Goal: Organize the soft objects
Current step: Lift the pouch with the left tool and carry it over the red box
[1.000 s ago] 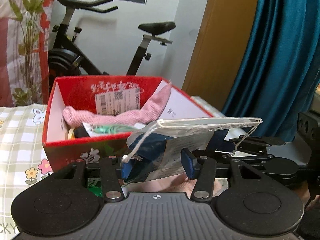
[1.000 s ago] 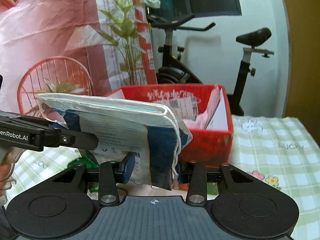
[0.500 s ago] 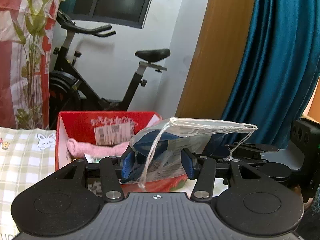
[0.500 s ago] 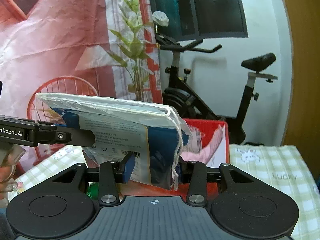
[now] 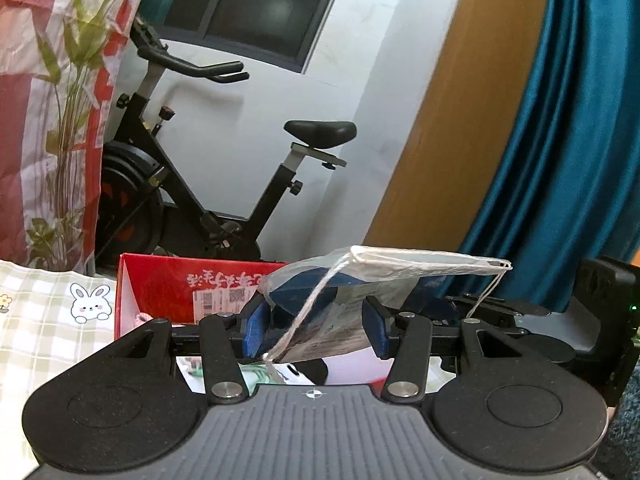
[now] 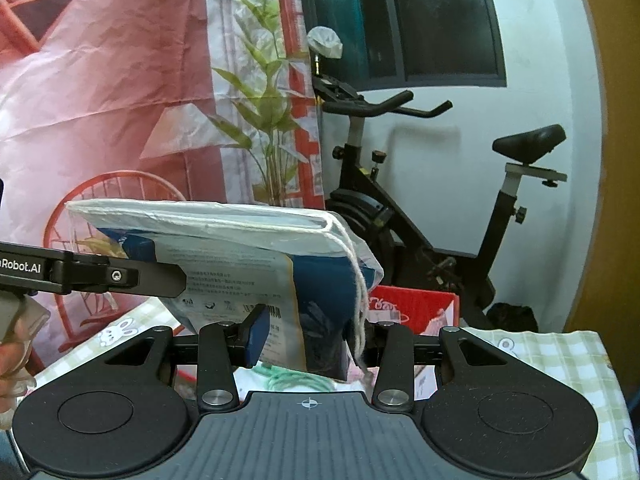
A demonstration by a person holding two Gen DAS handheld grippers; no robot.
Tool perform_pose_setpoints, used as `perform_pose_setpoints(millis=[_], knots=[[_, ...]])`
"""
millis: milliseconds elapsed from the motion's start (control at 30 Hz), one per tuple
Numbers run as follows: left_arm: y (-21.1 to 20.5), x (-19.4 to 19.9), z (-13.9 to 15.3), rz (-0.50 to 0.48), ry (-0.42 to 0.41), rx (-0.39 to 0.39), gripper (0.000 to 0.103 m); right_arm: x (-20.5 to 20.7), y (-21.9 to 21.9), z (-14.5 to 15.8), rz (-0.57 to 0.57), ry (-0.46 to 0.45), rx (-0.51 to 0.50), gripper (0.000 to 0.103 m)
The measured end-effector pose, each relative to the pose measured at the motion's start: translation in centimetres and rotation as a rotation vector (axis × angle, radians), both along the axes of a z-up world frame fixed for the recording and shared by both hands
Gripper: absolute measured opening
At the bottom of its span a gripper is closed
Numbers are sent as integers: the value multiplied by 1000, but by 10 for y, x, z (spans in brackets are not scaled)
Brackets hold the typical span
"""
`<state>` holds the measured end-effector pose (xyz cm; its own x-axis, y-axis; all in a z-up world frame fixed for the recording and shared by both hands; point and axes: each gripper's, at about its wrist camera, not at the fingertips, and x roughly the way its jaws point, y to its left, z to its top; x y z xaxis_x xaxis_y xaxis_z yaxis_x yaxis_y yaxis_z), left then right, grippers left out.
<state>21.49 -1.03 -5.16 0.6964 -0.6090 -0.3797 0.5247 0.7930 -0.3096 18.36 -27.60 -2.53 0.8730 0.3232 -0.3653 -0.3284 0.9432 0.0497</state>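
A clear drawstring bag (image 5: 384, 276) with a blue-and-white packet inside hangs in the air, carried by both grippers. My left gripper (image 5: 316, 330) is shut on one end of it, blue pads pressing its sides, a white cord dangling in front. My right gripper (image 6: 308, 340) is shut on the other end of the bag (image 6: 240, 256). Each view shows the other gripper side-on: the right one (image 5: 500, 312), the left one (image 6: 100, 276). Below and beyond the bag stands the open red box (image 5: 168, 292), also low in the right wrist view (image 6: 416, 308), with pink cloth inside.
The box rests on a checked cloth with rabbit prints (image 5: 48, 320). An exercise bike (image 5: 224, 200) stands against the white wall behind. A teal curtain (image 5: 580, 160) hangs at the right, a plant (image 6: 268, 120) and red wire chair (image 6: 120, 240) at the left. A hand (image 6: 8, 360) grips the left tool.
Both grippers have risen together with the bag still held between them. The red box has dropped low in both views and sits partly hidden behind the grippers.
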Motion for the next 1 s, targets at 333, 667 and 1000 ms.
perform_pose_setpoints(millis=[333, 667, 1000], knots=[[-2, 36, -33, 2, 132, 33, 53, 52, -4, -29, -13, 149, 11, 38], [-7, 55, -61, -29, 247, 75, 52, 71, -17, -64, -42, 313, 49, 39], [-12, 81, -65, 65, 245, 144, 64, 105, -14, -83, -148, 327, 41, 42]])
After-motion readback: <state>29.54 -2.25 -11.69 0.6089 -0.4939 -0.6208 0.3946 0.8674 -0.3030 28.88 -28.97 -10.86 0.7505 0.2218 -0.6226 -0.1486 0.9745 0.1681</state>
